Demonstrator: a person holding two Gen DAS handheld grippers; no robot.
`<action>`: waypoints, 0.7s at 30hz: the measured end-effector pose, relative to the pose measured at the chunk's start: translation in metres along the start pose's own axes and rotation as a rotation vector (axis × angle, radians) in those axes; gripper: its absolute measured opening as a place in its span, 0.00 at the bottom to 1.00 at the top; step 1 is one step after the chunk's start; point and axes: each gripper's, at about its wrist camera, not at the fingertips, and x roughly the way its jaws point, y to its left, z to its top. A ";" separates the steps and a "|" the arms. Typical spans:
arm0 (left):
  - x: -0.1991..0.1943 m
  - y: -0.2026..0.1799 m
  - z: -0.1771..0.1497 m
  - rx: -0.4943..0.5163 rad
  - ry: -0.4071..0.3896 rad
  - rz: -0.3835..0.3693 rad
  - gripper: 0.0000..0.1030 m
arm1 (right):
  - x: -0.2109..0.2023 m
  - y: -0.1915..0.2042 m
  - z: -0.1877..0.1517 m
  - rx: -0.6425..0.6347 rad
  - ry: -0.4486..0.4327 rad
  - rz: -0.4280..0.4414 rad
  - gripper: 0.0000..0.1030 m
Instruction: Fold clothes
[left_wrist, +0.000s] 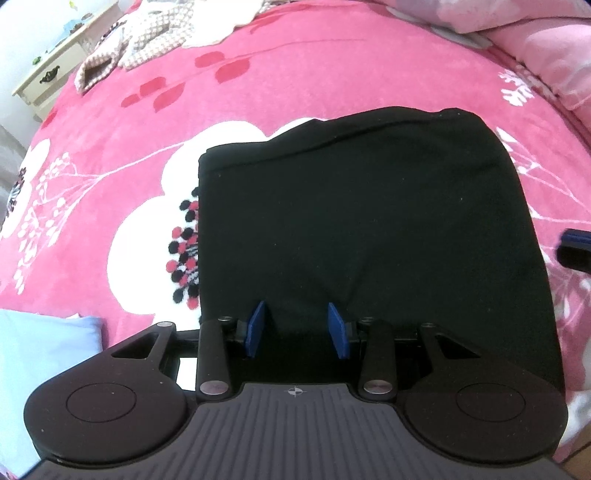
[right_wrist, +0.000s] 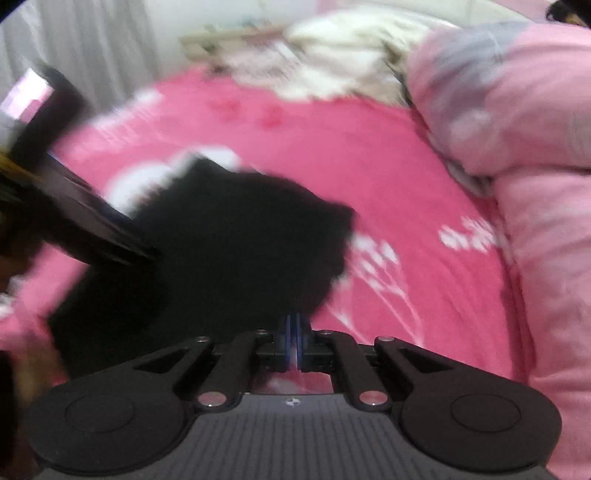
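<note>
A black garment (left_wrist: 362, 229) lies folded into a rough rectangle on the pink flowered bedspread (left_wrist: 280, 85). My left gripper (left_wrist: 297, 328) is open, its blue pads over the garment's near edge, holding nothing. The right wrist view is blurred by motion. There my right gripper (right_wrist: 293, 338) has its blue pads pressed together at the near right edge of the black garment (right_wrist: 229, 251); no cloth shows between them. The right gripper also shows as a dark tip at the right edge of the left wrist view (left_wrist: 576, 249). The left gripper's body (right_wrist: 74, 214) crosses the right view's left side.
A checked garment (left_wrist: 144, 40) and a white one (left_wrist: 236, 14) lie at the bed's far side. A cream drawer unit (left_wrist: 51, 70) stands beyond the far left edge. A light blue folded cloth (left_wrist: 40, 369) lies near left. A pink quilt (right_wrist: 517, 147) is piled on the right.
</note>
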 end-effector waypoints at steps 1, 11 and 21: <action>0.000 0.000 0.000 -0.001 0.001 0.000 0.37 | -0.004 0.009 0.000 -0.024 -0.001 0.051 0.03; -0.001 -0.003 0.000 0.007 -0.003 0.010 0.38 | 0.014 0.056 -0.056 -0.150 0.177 0.214 0.03; -0.007 0.011 -0.010 -0.029 -0.053 -0.023 0.43 | -0.008 0.005 -0.047 0.086 0.126 0.258 0.28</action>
